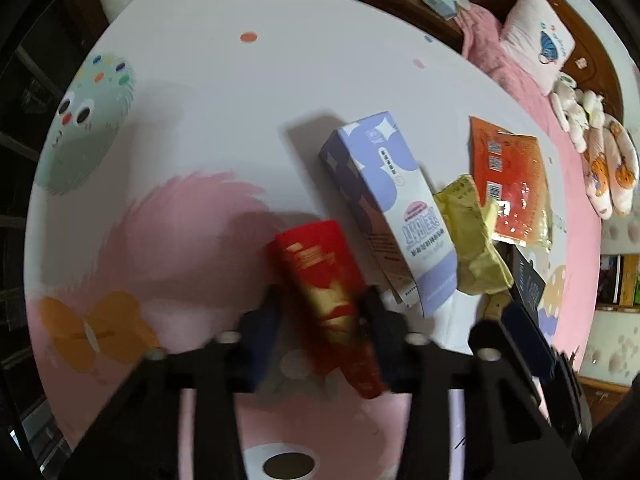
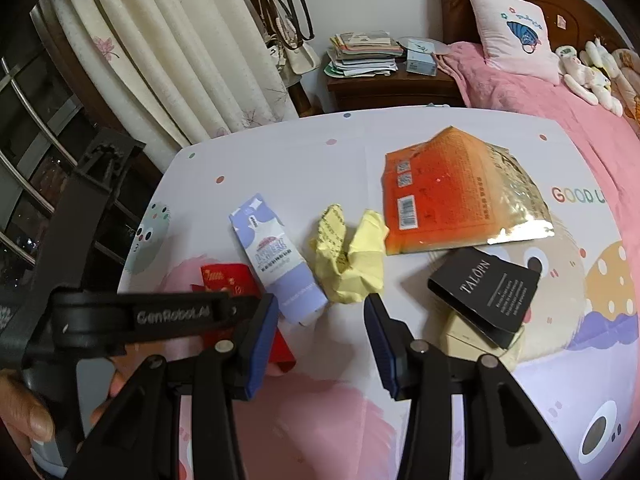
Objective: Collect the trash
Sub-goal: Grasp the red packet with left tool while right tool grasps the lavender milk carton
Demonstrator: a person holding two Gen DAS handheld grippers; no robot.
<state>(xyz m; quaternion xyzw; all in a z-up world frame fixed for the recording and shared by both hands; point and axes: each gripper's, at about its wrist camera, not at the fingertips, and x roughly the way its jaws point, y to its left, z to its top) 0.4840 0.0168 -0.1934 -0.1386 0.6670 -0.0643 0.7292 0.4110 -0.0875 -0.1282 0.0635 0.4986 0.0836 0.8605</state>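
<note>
My left gripper [image 1: 324, 300] points down at the table and is shut on a red and gold packet [image 1: 328, 280], its pads pressing both long sides. The same packet [image 2: 228, 280] shows in the right wrist view, partly hidden under the left gripper's black body [image 2: 132, 316]. My right gripper [image 2: 322, 304] hovers open with nothing between its fingers, just in front of a lilac box [image 2: 276, 264] and a crumpled yellow paper [image 2: 352, 260]. Further back lies an orange and gold foil pouch [image 2: 452, 196]. A black card box [image 2: 488, 292] rests on a cream box [image 2: 460, 340] to the right.
The table cover [image 1: 240, 100] has cartoon prints. A bed with a pink blanket [image 2: 560, 112], a pillow and plush toys stands behind on the right. A nightstand [image 2: 392, 84] stacked with papers and a curtain [image 2: 180, 52] are at the back. A person's hand [image 2: 24, 412] holds the left gripper.
</note>
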